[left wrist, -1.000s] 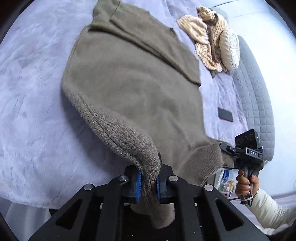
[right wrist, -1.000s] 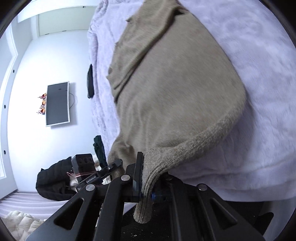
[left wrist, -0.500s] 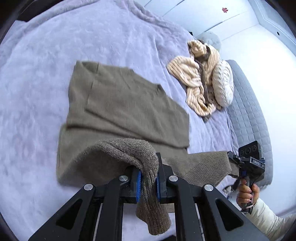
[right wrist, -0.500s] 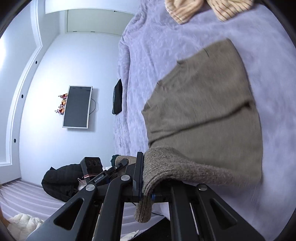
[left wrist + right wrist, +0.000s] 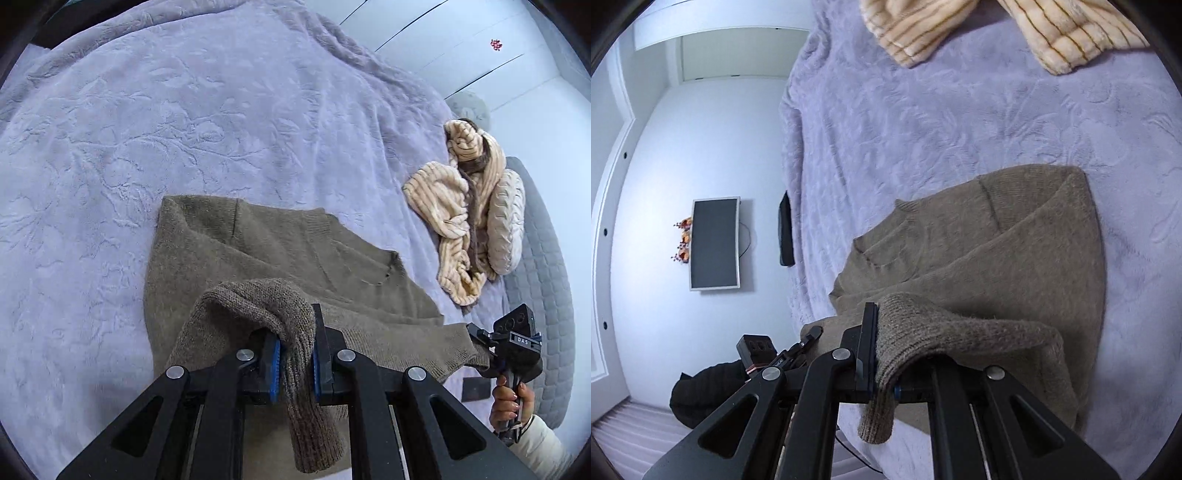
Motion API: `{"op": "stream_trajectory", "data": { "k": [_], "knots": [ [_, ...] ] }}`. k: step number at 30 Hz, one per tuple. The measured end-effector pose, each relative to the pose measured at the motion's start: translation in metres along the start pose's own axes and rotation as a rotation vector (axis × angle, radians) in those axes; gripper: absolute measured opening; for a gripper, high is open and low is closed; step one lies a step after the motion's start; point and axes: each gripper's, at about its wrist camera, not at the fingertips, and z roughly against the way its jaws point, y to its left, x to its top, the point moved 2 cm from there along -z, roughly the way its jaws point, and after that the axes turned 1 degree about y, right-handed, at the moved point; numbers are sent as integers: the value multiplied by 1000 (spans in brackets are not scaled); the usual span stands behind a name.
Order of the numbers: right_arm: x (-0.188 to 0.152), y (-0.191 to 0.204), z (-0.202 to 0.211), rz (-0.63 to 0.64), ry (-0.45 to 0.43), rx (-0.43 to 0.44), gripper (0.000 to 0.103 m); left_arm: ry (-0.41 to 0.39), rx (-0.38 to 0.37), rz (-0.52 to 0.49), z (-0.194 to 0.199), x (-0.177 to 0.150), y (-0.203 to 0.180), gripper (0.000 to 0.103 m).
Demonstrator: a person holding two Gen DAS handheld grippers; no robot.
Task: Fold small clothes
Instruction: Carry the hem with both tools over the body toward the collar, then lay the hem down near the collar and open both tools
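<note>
you have the brown sweater (image 5: 280, 254) lying on the lavender bedspread (image 5: 166, 122), its collar end flat on the bed and its ribbed hem lifted toward you. your left gripper (image 5: 295, 363) is clenched on one corner of that hem, the knit bunched over the blue pads with a tail hanging below the jaws. your right gripper (image 5: 884, 376) is clamped on the other corner in the same way, the rib draped over its near finger. holding both corners at once keeps the hem edge taut between the two tools, so the lower half can travel as one panel and not sag in the middle. the sleeves look already tucked across the body, though the folds are soft and i cannot be sure from these angles. the hem is raised above the lower body, which i read as the bottom-to-top fold under way, with the hem not yet set down near the collar. the striped cream garment (image 5: 461, 218) sits in a heap well apart toward the pillow (image 5: 506, 221), out of the fold's path, likely waiting its turn.
</note>
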Motion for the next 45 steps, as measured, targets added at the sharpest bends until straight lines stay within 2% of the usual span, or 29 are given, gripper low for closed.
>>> {"op": "stream_trajectory", "data": {
  "k": [3,4,7,8,10,11,12,15,17,18,21,24,27,30,32,34,35,36,39,41,43,45],
  "knots": [
    [15,-32,-19,-56,15,-60,7,37,64,40,-28,1,17,13],
    [18,-41,-24,-72,19,-83,11,49,78,62,-36,1,23,15],
    [23,-56,-30,-117,32,-105,12,52,75,92,-41,1,27,18],
    [23,-57,-29,-130,39,-94,15,55,79,93,-39,2,26,18],
    [19,-52,-24,-122,52,-82,35,68,81,81,-33,1,21,18],
    [16,-47,-21,-108,61,-77,39,74,76,66,-29,-1,17,20],
    [11,-41,-17,-92,69,-67,41,84,64,55,-25,-3,14,27],
    [-1,-31,-10,-62,94,-41,40,113,12,50,-15,-11,9,44],
    [-3,-29,-8,-48,102,-35,14,145,-21,47,-17,-16,5,45],
    [-3,-27,-8,-43,105,-37,8,163,-29,41,-20,-18,2,45],
    [3,-20,-8,-18,93,-30,9,150,-29,30,-26,-15,-6,45],
    [19,-14,-7,-17,46,5,8,99,-43,72,-30,1,-6,45],
    [39,-15,-11,-36,4,17,9,31,-7,121,-33,23,1,45],
    [56,-21,-16,-66,-19,-25,13,-41,-3,189,-24,43,9,45],
    [63,-21,-17,-76,-15,-74,20,-95,13,182,-9,54,7,45],
    [65,-17,-11,-64,-27,-88,47,-121,38,150,5,61,4,45],
    [65,-11,-6,-50,-40,-82,54,-125,60,124,12,63,2,45],
    [63,-6,-2,-33,-50,-80,57,-121,77,102,14,63,0,45],
    [56,10,8,47,-68,-112,57,-81,137,18,13,55,-8,45],
    [48,15,11,75,-66,-125,52,-45,159,-22,3,42,-13,45],
    [38,15,7,97,-37,-137,46,1,175,-40,-12,28,-14,45],
    [28,7,-4,117,6,-214,45,47,207,-48,-31,16,-14,45]
  ]
}}
